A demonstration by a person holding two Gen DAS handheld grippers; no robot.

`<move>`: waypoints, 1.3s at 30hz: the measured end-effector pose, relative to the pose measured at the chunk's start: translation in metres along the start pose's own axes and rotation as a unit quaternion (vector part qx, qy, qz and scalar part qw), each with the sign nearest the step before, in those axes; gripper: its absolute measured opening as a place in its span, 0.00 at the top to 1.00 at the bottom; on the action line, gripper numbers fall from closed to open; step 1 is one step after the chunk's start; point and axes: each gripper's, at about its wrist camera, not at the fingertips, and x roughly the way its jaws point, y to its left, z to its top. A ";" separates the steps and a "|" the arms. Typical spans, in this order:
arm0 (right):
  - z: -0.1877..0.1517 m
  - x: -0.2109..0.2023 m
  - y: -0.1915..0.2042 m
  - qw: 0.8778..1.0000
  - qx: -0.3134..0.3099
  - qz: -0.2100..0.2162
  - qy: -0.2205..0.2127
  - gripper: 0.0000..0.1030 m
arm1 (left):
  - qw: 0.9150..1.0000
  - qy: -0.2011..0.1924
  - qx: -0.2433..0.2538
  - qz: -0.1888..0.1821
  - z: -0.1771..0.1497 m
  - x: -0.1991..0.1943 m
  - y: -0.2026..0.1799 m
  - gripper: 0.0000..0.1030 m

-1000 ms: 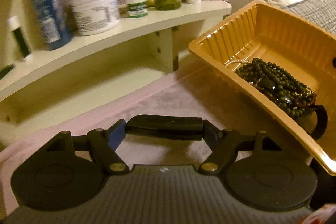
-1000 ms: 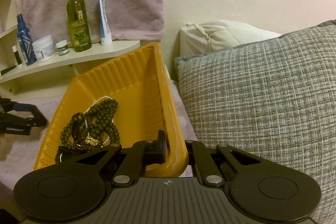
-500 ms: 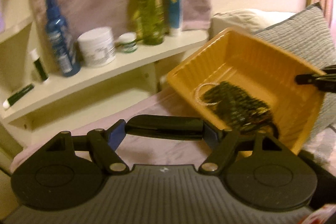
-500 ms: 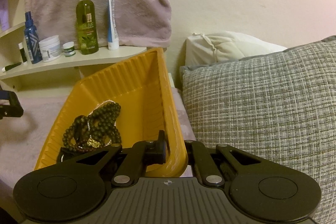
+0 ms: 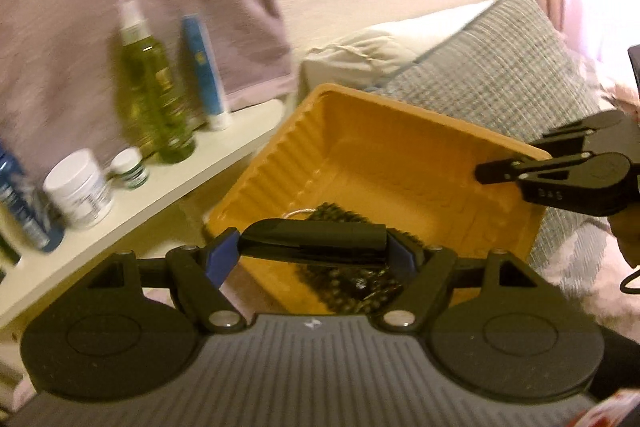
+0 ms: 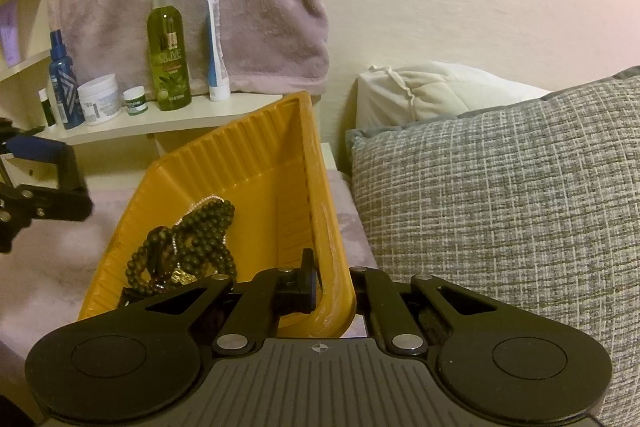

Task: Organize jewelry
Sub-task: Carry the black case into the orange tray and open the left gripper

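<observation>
I see an orange ribbed plastic tray (image 6: 256, 163), dark green round-bead necklaces (image 6: 200, 239), a grey-white crosshatch-woven cushion (image 6: 500, 207) and an olive-green spray bottle (image 6: 168, 59).

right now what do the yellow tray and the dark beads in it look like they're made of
Yellow tray: likely thin moulded plastic, slightly glossy; ribbed walls and a rolled rim pinched by the right gripper.
Dark beads: small round dull-sheen beads, possibly wood or stone; the pictures cannot settle which.

Beads (image 6: 188, 243) in tray (image 6: 248, 163); cushion (image 6: 500, 195) right; shelf (image 6: 160, 121) behind.
</observation>
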 end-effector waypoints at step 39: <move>0.005 0.004 -0.004 1.000 0.005 0.005 -0.002 0.95 | 0.997 0.035 0.057 -0.038 0.015 0.041 -0.032 0.16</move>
